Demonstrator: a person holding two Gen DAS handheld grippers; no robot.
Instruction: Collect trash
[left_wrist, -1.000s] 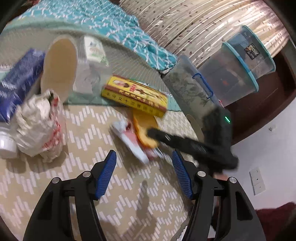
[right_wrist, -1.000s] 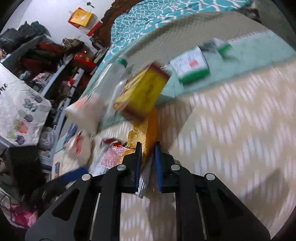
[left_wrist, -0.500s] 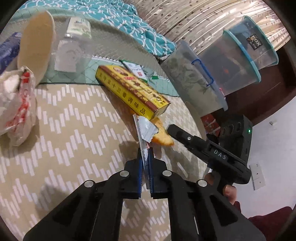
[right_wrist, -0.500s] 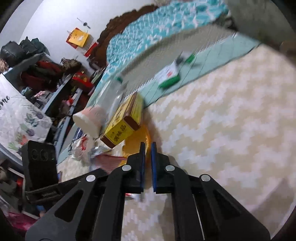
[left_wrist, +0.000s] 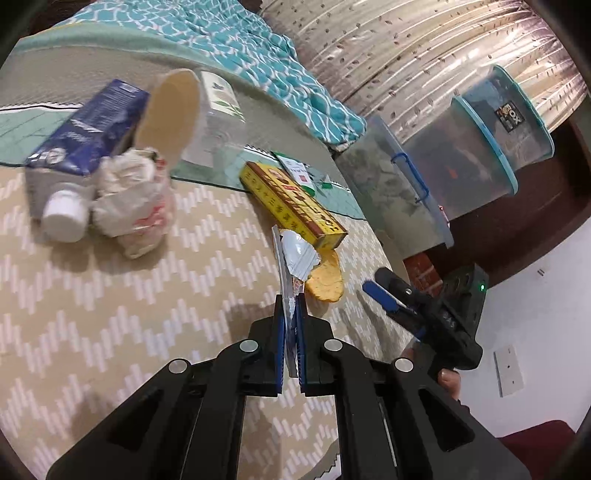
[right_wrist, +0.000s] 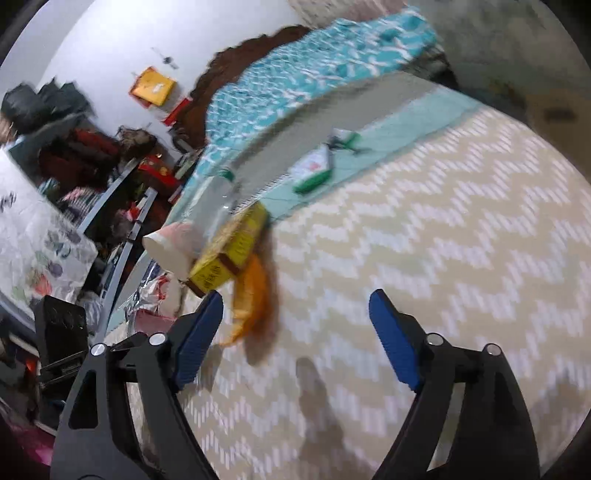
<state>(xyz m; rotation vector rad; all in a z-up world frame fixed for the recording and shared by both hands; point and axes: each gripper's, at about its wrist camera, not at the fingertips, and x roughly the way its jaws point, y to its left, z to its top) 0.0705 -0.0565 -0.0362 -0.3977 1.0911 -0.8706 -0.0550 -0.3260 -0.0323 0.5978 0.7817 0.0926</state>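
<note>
Left wrist: wrapper stands upright, seemingly torn.

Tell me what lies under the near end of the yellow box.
An orange wrapper pokes out from beneath the yellow box; how far under it reaches is hidden. The silver wrapper in the left claw covers part.

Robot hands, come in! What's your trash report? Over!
Left gripper shut on torn wrapper. Right gripper open, jaws just opened, nothing between them. Orange packet on mat by yellow box. Nothing blocking.
</note>
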